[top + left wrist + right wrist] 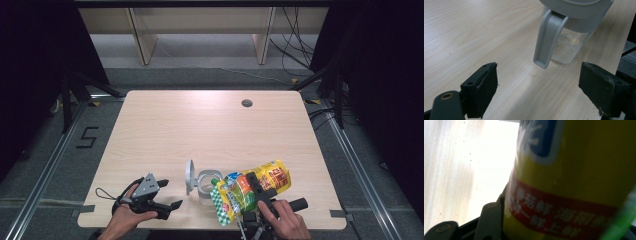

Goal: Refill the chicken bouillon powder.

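At the table's near edge, the right gripper (257, 192) grasps a yellow snack bag (252, 187) tilted just right of the lidded clear jar (204, 184), while the left gripper (167, 196) rests with jaws spread, empty.

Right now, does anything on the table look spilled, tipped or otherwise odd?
The yellow pouch is tipped over in the right gripper, its spout end angled down toward the open clear jar. The jar's grey lid stands flipped up. Fine crumbs speck the table around it.
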A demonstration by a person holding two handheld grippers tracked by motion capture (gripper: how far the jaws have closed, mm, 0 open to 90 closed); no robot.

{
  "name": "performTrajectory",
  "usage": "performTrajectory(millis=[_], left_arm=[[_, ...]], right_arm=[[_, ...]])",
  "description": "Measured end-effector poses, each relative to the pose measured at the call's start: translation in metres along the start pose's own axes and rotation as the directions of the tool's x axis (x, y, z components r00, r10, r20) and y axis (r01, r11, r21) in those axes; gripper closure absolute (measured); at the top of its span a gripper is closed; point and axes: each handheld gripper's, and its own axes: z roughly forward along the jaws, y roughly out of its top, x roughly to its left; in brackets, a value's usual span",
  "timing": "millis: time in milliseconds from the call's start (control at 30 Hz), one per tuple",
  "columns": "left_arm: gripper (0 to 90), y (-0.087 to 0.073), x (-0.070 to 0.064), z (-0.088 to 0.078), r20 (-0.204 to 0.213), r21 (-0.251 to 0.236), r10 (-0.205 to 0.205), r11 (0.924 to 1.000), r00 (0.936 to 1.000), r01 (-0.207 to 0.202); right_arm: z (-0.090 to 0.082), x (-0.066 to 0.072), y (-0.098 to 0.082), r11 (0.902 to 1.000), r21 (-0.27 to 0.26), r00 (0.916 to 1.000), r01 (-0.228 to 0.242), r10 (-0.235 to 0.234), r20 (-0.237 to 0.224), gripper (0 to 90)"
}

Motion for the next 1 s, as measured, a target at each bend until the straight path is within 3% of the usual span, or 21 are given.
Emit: performTrajectory(millis=[67, 100, 167, 200, 233, 267, 300, 333, 367, 433, 467, 500, 600, 667, 700, 733, 800, 833, 867, 933, 1000], left_arm=[[15.0, 0.001, 0.000, -0.001, 0.000, 0.009, 0.002, 1.0000, 1.0000, -0.002], [15.0, 0.001, 0.000, -0.001, 0.001, 0.003, -0.001, 1.0000, 1.0000, 0.001], [15.0, 0.000, -0.001, -0.001, 0.006, -0.005, -0.012, 0.9999, 0.9999, 0.012], [15.0, 0.000, 0.000, -0.001, 0.003, 0.007, 0.001, 1.0000, 1.0000, -0.001], [15.0, 0.001, 0.002, -0.002, -0.002, 0.008, 0.030, 0.9995, 0.9996, -0.030], [15.0, 0.001, 0.002, -0.002, -0.002, 0.008, 0.030, 0.9995, 0.9996, -0.030], [15.0, 0.001, 0.002, -0.001, 0.000, 0.001, 0.027, 0.9996, 0.9996, -0.027], [15.0, 0.001, 0.002, -0.001, 0.000, 0.001, 0.027, 0.9996, 0.9996, -0.027], [15.0, 0.001, 0.003, -0.002, -0.004, 0.014, 0.035, 0.9993, 0.9994, -0.035], [15.0, 0.001, 0.003, -0.002, -0.005, 0.012, 0.040, 0.9991, 0.9992, -0.040], [15.0, 0.001, 0.003, -0.002, -0.005, 0.011, 0.042, 0.9991, 0.9991, -0.042], [15.1, 0.000, 0.002, -0.001, -0.005, 0.002, 0.031, 0.9995, 0.9995, -0.031], [15.0, 0.000, 0.002, -0.001, 0.000, 0.003, 0.026, 0.9997, 0.9997, -0.026], [15.0, 0.000, 0.002, -0.001, -0.005, -0.005, 0.024, 0.9997, 0.9997, -0.024], [15.0, 0.001, 0.002, -0.002, -0.004, 0.006, 0.023, 0.9997, 0.9997, -0.023], [15.1, 0.001, 0.002, -0.002, -0.003, 0.003, 0.023, 0.9997, 0.9997, -0.023], [15.0, 0.001, 0.000, -0.002, -0.001, -0.006, -0.003, 1.0000, 1.0000, 0.003], [15.0, 0.001, 0.002, -0.002, -0.004, 0.001, 0.025, 0.9997, 0.9997, -0.025], [15.0, 0.001, 0.000, -0.002, -0.009, -0.001, -0.001, 1.0000, 1.0000, 0.001], [15.0, 0.001, 0.001, -0.002, -0.003, -0.011, 0.006, 0.9999, 1.0000, -0.006], [15.0, 0.001, 0.000, -0.002, -0.009, -0.002, -0.002, 1.0000, 1.0000, 0.002]], right_arm=[[0.001, 0.000, 0.001, 0.9995, -0.007, 0.9994, 0.030, -0.030, 0.018, 51.4], [0.002, -0.002, 0.002, 0.9953, -0.012, 0.9951, 0.096, -0.095, 0.026, 51.8], [0.001, -0.004, 0.003, 0.9875, 0.019, 0.9874, 0.156, -0.157, 0.021, 52.0], [0.001, -0.004, 0.003, 0.9875, 0.019, 0.9874, 0.156, -0.157, 0.021, 52.0], [0.001, -0.010, 0.005, 0.9658, 0.011, 0.9658, 0.259, -0.259, 0.013, 52.9], [0.001, -0.010, 0.005, 0.9658, 0.011, 0.9658, 0.259, -0.259, 0.013, 52.9], [0.000, -0.009, 0.004, 0.9753, 0.013, 0.9747, 0.220, -0.221, 0.035, 53.2], [0.000, -0.009, 0.004, 0.9753, 0.013, 0.9747, 0.220, -0.221, 0.035, 53.2], [0.000, -0.011, 0.005, 0.9671, 0.008, 0.9661, 0.254, -0.255, 0.043, 53.2], [0.000, -0.010, 0.002, 0.9731, 0.016, 0.9723, 0.230, -0.230, 0.040, 53.2], [-0.001, -0.012, 0.003, 0.9684, 0.021, 0.9676, 0.248, -0.249, 0.042, 53.2], [-0.001, -0.017, 0.005, 0.9545, 0.016, 0.9531, 0.298, -0.298, 0.052, 53.2], [-0.001, -0.018, 0.004, 0.9410, 0.014, 0.9396, 0.338, -0.338, 0.051, 53.3], [0.000, -0.018, 0.004, 0.9394, 0.016, 0.9382, 0.342, -0.343, 0.047, 53.2], [0.002, -0.018, 0.004, 0.9308, 0.007, 0.9300, 0.365, -0.365, 0.041, 53.3], [0.002, -0.017, 0.004, 0.9340, 0.003, 0.9332, 0.357, -0.357, 0.039, 53.5], [0.003, -0.020, 0.004, 0.9209, -0.005, 0.9202, 0.390, -0.389, 0.041, 54.7], [0.004, -0.021, 0.004, 0.9179, -0.010, 0.9175, 0.397, -0.396, 0.037, 55.3], [0.004, -0.021, 0.004, 0.9152, -0.011, 0.9148, 0.403, -0.402, 0.036, 55.6], [0.005, -0.022, 0.003, 0.9090, -0.009, 0.9085, 0.417, -0.416, 0.037, 56.1], [0.005, -0.021, 0.002, 0.9158, -0.010, 0.9154, 0.402, -0.401, 0.033, 56.5]])
